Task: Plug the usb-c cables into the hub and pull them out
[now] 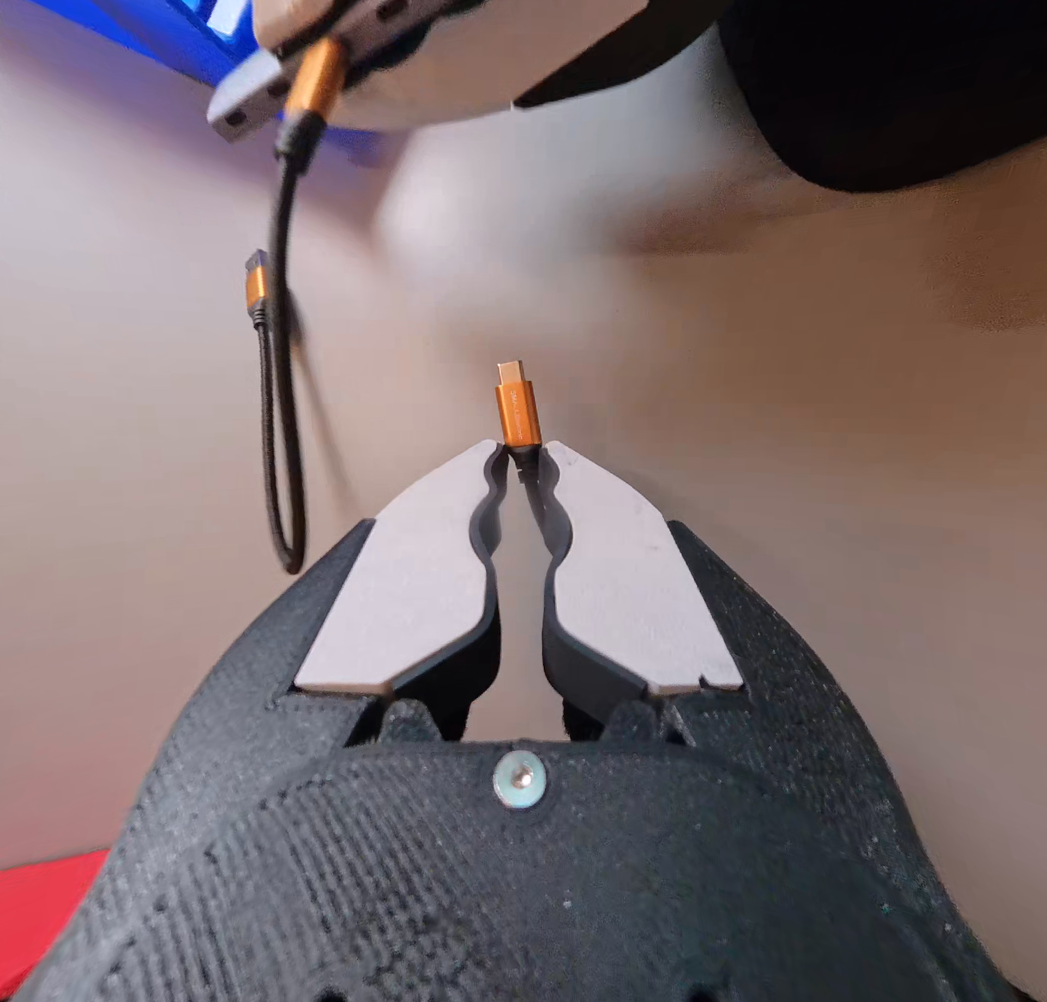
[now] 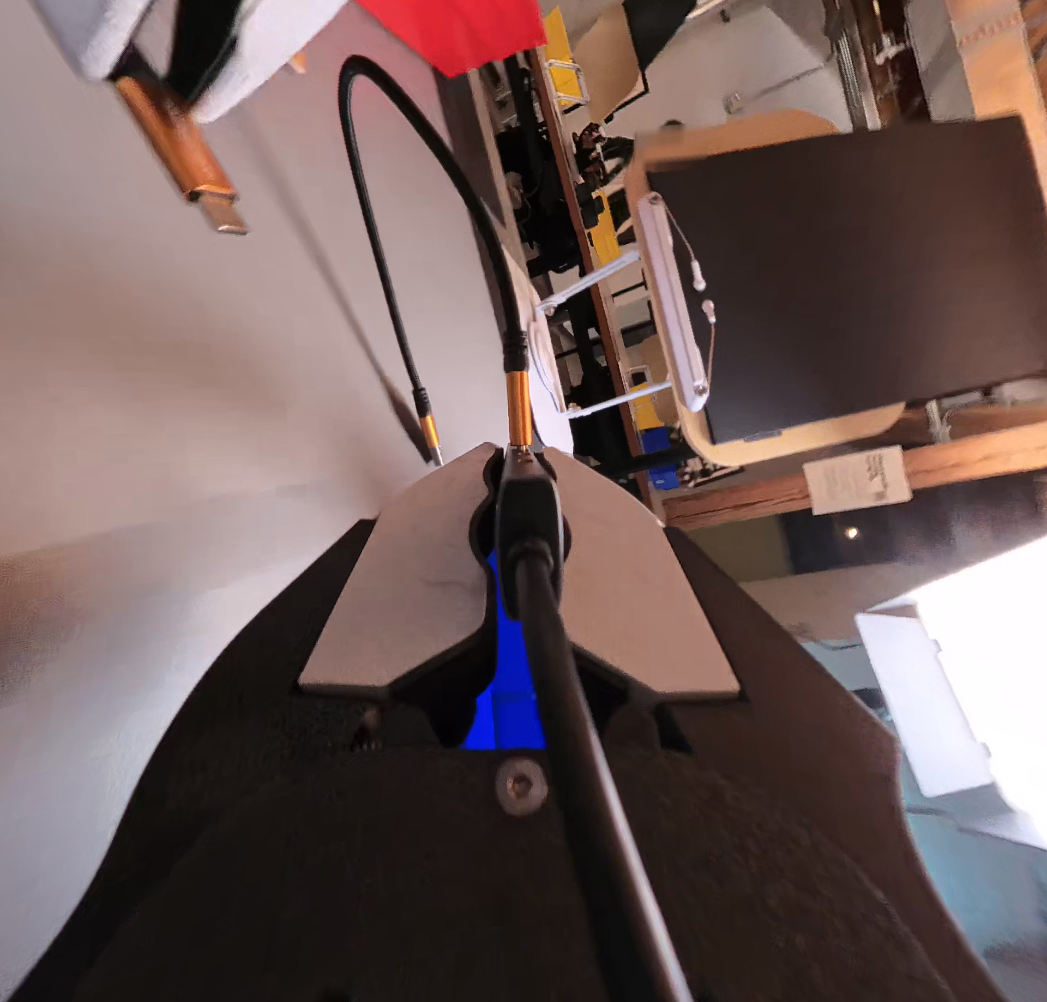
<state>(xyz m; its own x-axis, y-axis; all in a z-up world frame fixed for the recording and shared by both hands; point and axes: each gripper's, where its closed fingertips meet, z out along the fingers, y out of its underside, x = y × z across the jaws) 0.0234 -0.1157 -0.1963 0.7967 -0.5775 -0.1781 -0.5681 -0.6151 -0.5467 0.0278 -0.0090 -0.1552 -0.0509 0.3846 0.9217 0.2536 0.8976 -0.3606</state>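
Observation:
In the left wrist view my left gripper (image 1: 521, 451) is shut on a black cable just behind its orange USB-C plug (image 1: 518, 411), which sticks out past the fingertips, bare and pointing at the hub. The right gripper (image 1: 453, 40) holds the grey hub (image 1: 243, 100) above the table. A second orange plug (image 1: 314, 77) sits in the hub; its black cable loops down and its free orange end (image 1: 256, 284) hangs loose. In the right wrist view my right gripper (image 2: 521, 451) is shut on the hub (image 2: 530, 516), with the plugged-in connector (image 2: 518, 408) at its tip. The left gripper (image 2: 170, 40) and its plug (image 2: 192, 153) are at the upper left.
The beige table top (image 1: 736, 408) lies under both grippers. A blue bin (image 1: 113, 0) is behind the hub. A red thing (image 1: 39, 912) lies at the lower left, also in the right wrist view (image 2: 453, 6). The hub's own thick black lead (image 2: 572, 720) runs back over my right gripper. Shelves and a dark board (image 2: 850, 272) stand beyond the table. My right fingertips sit around 11 cm from my left ones.

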